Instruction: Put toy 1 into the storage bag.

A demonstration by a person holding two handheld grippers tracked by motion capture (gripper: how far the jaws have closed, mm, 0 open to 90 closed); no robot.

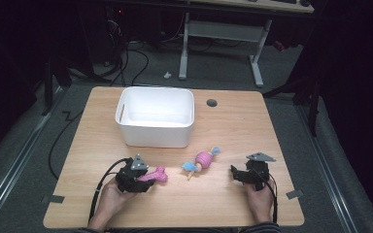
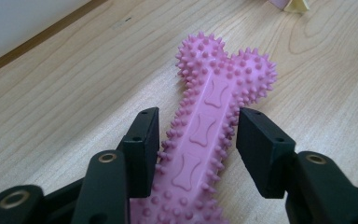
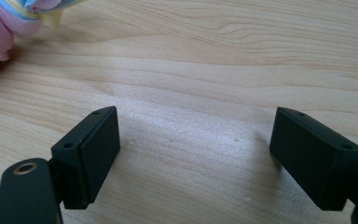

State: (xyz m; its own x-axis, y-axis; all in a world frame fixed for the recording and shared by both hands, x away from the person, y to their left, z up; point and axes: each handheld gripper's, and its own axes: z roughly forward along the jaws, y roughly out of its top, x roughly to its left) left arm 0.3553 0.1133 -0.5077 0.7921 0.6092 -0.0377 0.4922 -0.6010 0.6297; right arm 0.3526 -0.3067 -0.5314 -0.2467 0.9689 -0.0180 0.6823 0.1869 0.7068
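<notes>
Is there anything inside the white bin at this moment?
No. In the high view the white bin shows a bare white interior, while the pink spiky bone toy and the pink-and-blue toy lie on the table.

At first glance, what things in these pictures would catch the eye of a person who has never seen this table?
The big white bin stands out first, sitting at the back middle of the wooden table. Next comes the spiky pink bone toy at the front left, lying between the jaws of the left gripper, which are not yet closed on it. A small pink and blue toy lies mid-table, and the right gripper waits open over bare wood.
</notes>
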